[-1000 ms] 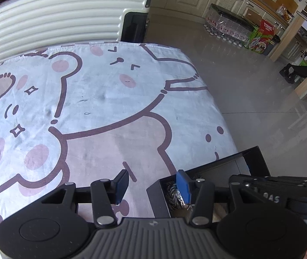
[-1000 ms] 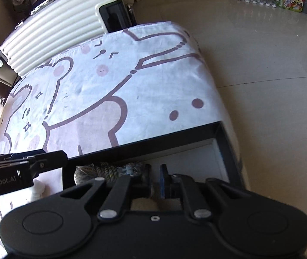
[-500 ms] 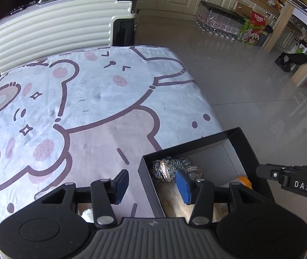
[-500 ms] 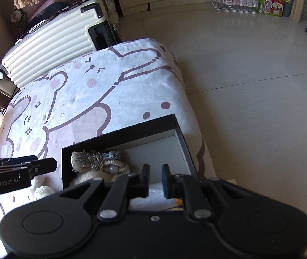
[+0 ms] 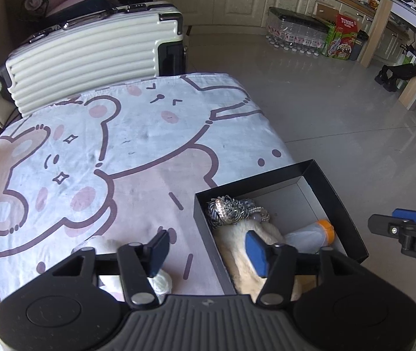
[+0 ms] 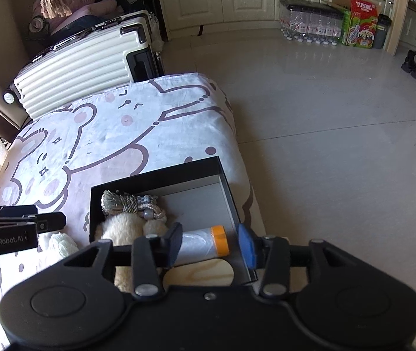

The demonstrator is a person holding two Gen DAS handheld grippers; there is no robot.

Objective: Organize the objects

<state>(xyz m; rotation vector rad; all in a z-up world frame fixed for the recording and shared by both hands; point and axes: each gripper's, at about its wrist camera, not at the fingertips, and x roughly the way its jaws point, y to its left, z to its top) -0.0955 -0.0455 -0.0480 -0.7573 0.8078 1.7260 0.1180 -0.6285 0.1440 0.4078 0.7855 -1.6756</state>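
Observation:
A black box [image 5: 336,188] [image 6: 222,172] sits at the right edge of the cartoon-print bedspread [image 5: 137,134]. Inside lie a bundle of braided rope [image 5: 231,209] [image 6: 131,201], a cream plush toy [image 5: 234,242] [image 6: 123,225], a clear roll with an orange cap [image 5: 313,234] [image 6: 205,244] and a wooden piece [image 6: 205,273]. A white ball of yarn [image 5: 161,282] [image 6: 61,244] lies on the spread left of the box. My left gripper [image 5: 205,248] is open and empty above the box's left wall. My right gripper [image 6: 209,244] is open and empty above the roll.
A cream hard-shell suitcase [image 5: 90,55] stands behind the bed. Tiled floor [image 5: 339,111] lies to the right, with water bottle packs [image 5: 295,33] and cartons by the kitchen cabinets.
Both grippers have pulled back and up from the box, showing more of its contents. The right gripper has opened from nearly shut to wide open.

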